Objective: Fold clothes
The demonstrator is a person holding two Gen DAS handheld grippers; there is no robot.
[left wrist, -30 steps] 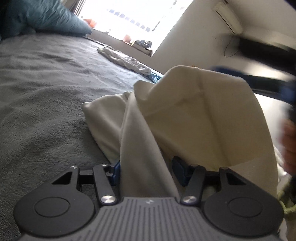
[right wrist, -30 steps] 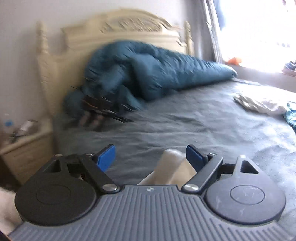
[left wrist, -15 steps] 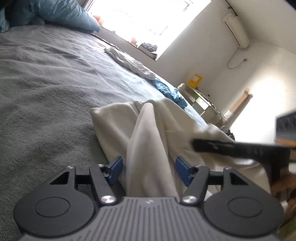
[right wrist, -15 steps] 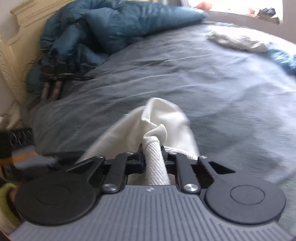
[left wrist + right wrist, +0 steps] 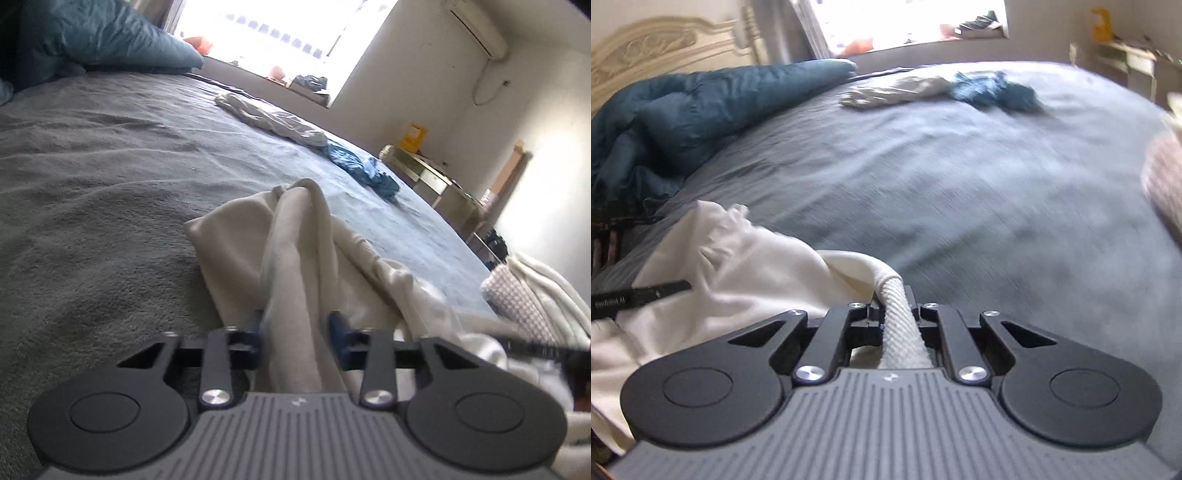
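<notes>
On a black bar (image 5: 642, 295) crossing the cream garment (image 5: 738, 258) at the left of the right view runs small white lettering, too blurred to read with confidence. The yellow item (image 5: 415, 134) on the far shelf bears a dark mark, also unreadable. The garment lies bunched on the grey bed (image 5: 92, 184). The right gripper (image 5: 894, 310) is clamped tight on its ribbed white hem. The left gripper (image 5: 295, 328) is closing, a fold of the garment between its blue pads (image 5: 338, 328), which seem to be just touching the cloth. Only the left view shows the air conditioner (image 5: 476, 26) and a checked cloth (image 5: 517, 299) at the right. Only the right view shows the carved headboard (image 5: 657, 51). Both show a white garment (image 5: 273, 120) and a blue one (image 5: 364, 170) near the window (image 5: 277, 29), beside the teal duvet (image 5: 683, 110).
</notes>
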